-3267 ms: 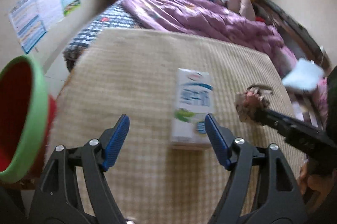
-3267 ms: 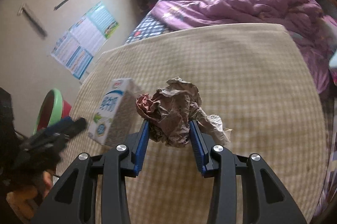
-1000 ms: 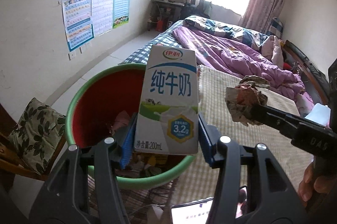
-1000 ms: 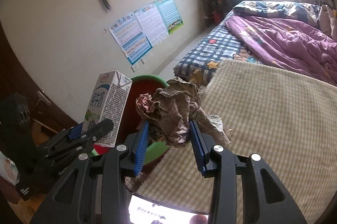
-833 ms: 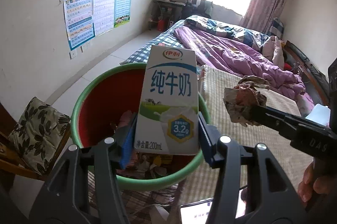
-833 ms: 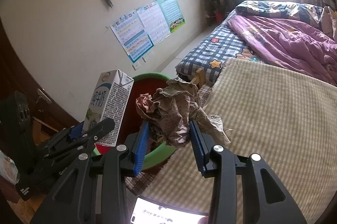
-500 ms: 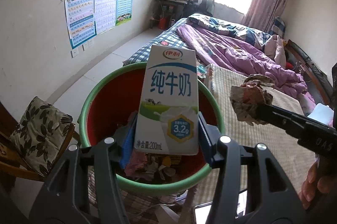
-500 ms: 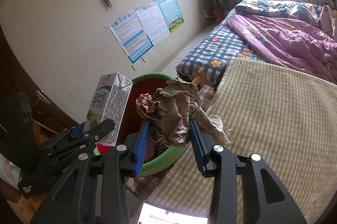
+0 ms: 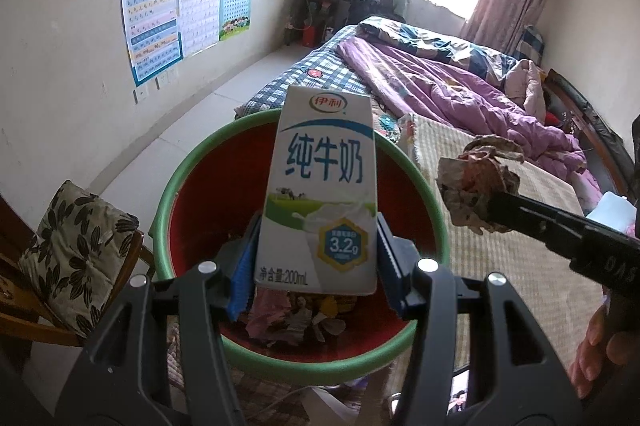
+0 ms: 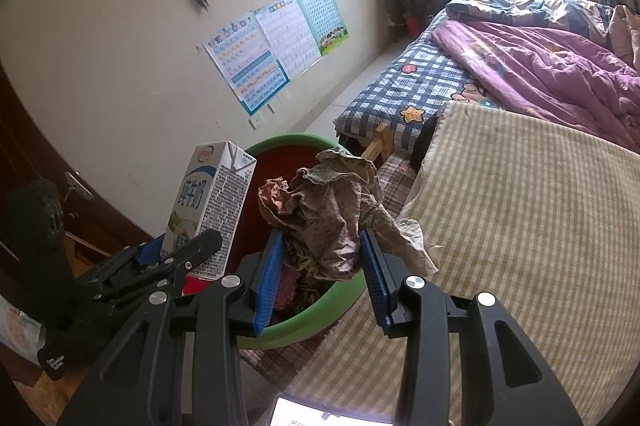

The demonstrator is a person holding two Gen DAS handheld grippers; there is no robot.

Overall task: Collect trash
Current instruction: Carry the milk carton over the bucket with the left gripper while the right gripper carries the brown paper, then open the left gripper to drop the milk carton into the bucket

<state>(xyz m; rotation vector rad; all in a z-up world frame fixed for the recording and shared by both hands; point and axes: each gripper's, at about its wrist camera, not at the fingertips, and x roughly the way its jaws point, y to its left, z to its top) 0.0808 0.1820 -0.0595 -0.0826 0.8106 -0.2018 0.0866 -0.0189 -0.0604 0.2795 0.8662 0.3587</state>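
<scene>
While over bin (image 9: 188, 165), L gripper (image 9: 316, 262) pinches milk carton (image 9: 324, 185); R gripper (image 10: 322, 262) pinches crumpled paper (image 10: 332, 209).

The left gripper (image 9: 316, 266), black with blue pads, clamps an upright white-and-blue milk carton (image 9: 322, 193) at frame centre. Behind and below the carton sits a round red bin with a green rim (image 9: 188, 165), scraps of paper litter in its bottom. From the right edge the right gripper (image 9: 490, 203) reaches in, pinching a crumpled brown paper wad (image 9: 474, 185) over a beige checked mat (image 9: 520, 250). A floral-cushioned chair (image 9: 76, 246) stands lower left.
</scene>
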